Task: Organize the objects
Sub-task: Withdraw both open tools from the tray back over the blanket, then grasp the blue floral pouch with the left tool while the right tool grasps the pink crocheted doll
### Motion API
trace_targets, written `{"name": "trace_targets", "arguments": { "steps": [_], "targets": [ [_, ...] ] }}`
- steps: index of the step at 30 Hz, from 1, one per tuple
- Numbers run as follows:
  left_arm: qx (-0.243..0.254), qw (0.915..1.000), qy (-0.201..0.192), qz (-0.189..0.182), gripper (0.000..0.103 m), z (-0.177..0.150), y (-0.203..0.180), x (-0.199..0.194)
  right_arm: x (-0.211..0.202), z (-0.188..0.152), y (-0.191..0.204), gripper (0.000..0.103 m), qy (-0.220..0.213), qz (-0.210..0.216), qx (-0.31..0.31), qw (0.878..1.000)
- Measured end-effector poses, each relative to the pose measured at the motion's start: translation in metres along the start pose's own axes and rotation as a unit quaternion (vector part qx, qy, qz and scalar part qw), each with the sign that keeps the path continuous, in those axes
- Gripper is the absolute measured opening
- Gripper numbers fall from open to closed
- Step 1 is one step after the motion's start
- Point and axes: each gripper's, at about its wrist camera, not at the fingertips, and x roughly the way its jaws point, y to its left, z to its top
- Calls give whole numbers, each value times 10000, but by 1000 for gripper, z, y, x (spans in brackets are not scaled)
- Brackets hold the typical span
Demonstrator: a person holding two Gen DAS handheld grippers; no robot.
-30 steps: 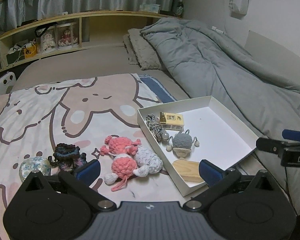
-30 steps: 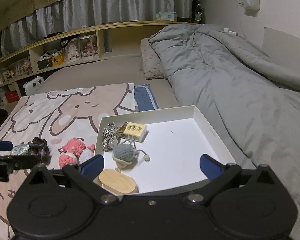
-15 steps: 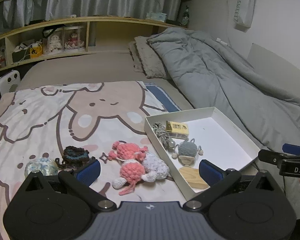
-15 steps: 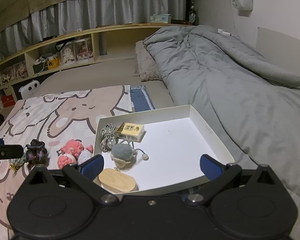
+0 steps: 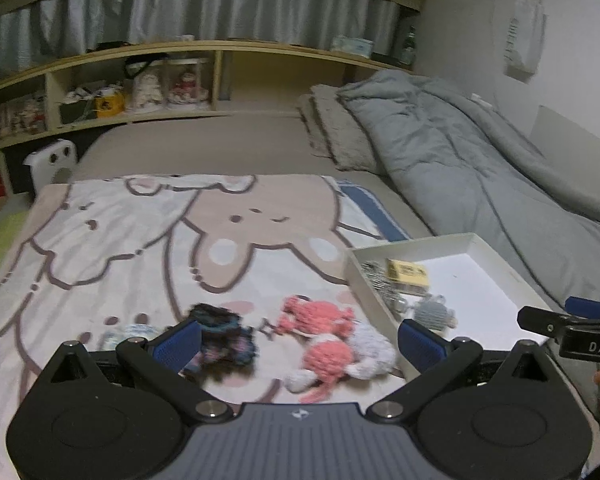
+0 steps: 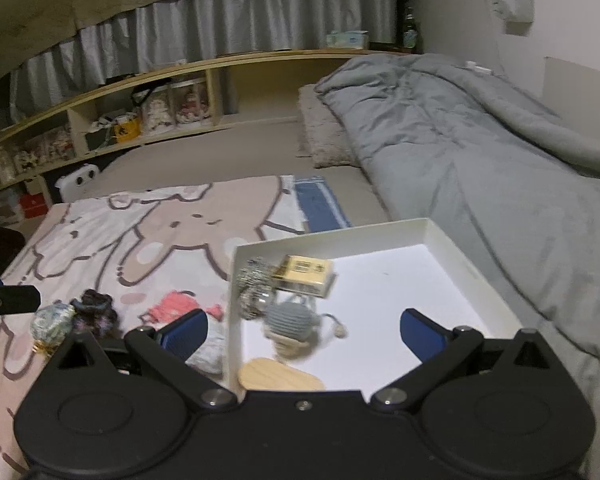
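A white box (image 6: 440, 240) lies on the bed holding a yellow carton (image 6: 306, 272), a striped cord bundle (image 6: 252, 280), a grey crochet toy (image 6: 292, 320) and a wooden oval (image 6: 280, 378). Left of the box (image 5: 484, 248) on the cartoon blanket (image 5: 140, 240) lie a pink-and-white crochet doll (image 5: 332, 344), a dark crochet piece (image 5: 224, 338) and a pale mottled ball (image 6: 52, 322). My left gripper (image 5: 300, 344) is open above the doll and the dark piece. My right gripper (image 6: 304, 334) is open over the box's near end.
A grey duvet (image 6: 480, 140) fills the right side of the bed, with a pillow (image 6: 320, 136) at its head. A wooden shelf (image 5: 140, 92) with jars and trinkets runs along the back under grey curtains. A white wall (image 5: 572, 60) stands to the right.
Both grippers have drawn back and lifted a little, so the box and toys sit lower in view. The left view has swung leftward. Nothing has been taken hold of.
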Motion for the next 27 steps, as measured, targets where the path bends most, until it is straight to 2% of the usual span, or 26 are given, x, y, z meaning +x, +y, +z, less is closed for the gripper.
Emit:
{"name": "trace_targets", "arguments": {
  "steps": [8, 19, 21, 23, 27],
  "targets": [
    [-343, 9983, -116, 467, 103, 9, 44, 2, 29, 12, 25, 103, 62, 464, 137, 9988],
    [-694, 9930, -128, 951, 103, 9, 89, 15, 74, 20, 53, 103, 386, 1081, 552, 9919],
    [-734, 9920, -132, 1019, 103, 9, 96, 18, 84, 19, 59, 99, 478, 1205, 612, 9897],
    [-787, 9908, -130, 1095, 103, 8, 103, 23, 94, 18, 62, 88, 621, 1287, 660, 9875],
    [-889, 9876, -12, 1294, 103, 8, 112, 36, 111, 12, 71, 79, 845, 1340, 657, 9852]
  ]
}}
